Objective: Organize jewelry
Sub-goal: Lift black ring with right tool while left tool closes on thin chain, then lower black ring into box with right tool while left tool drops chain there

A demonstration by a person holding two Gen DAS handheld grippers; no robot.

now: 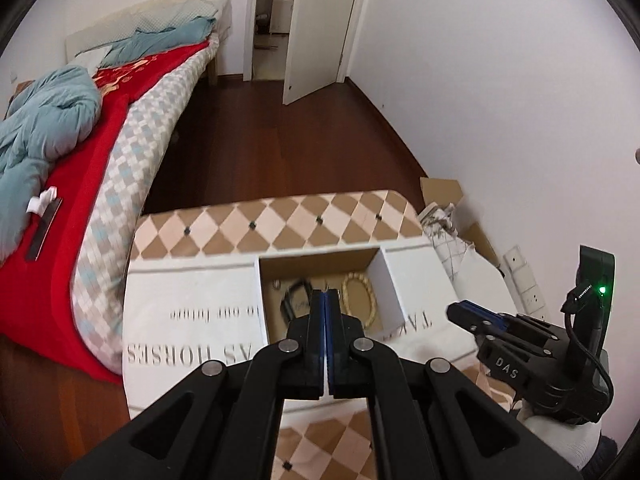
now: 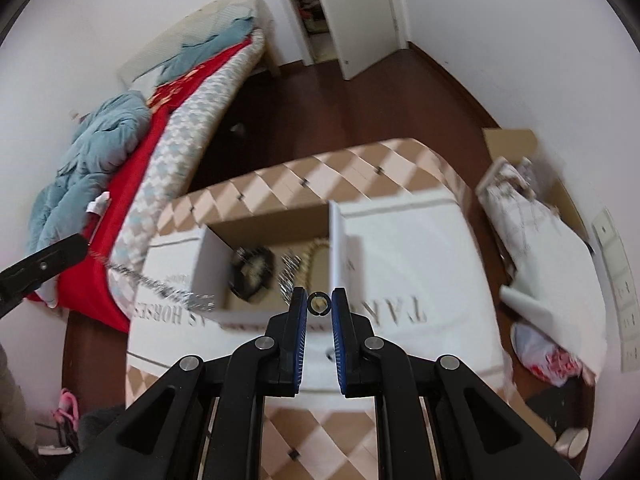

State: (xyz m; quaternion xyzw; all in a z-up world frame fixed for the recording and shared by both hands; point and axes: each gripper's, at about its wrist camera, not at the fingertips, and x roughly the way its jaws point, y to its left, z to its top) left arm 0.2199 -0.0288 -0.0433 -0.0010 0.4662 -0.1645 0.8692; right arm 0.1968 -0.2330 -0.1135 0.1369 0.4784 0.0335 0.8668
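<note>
A white box [image 1: 192, 300] stands open on a diamond-patterned table [image 1: 280, 216]. Its brown floor holds a black bracelet [image 1: 294, 298] and a gold bead bracelet [image 1: 358, 292]. My left gripper [image 1: 325, 294] is shut above the box opening. In the right wrist view the left gripper [image 2: 78, 246] reaches in from the left, and a blurred silver chain [image 2: 160, 282] runs from its tip toward the box. My right gripper [image 2: 319, 294] pinches a small dark ring [image 2: 319, 304] between its blue pads. Whether the ring belongs to the chain is unclear. The right gripper [image 1: 456, 310] hovers to the right of the box.
A bed [image 1: 132, 152] with a red blanket and blue quilt runs along the left. Dark wooden floor [image 1: 300, 140] leads to an open door [image 1: 316, 32]. A cardboard carton [image 2: 532, 200] of paper and bags sits right of the table, below wall sockets [image 2: 616, 272].
</note>
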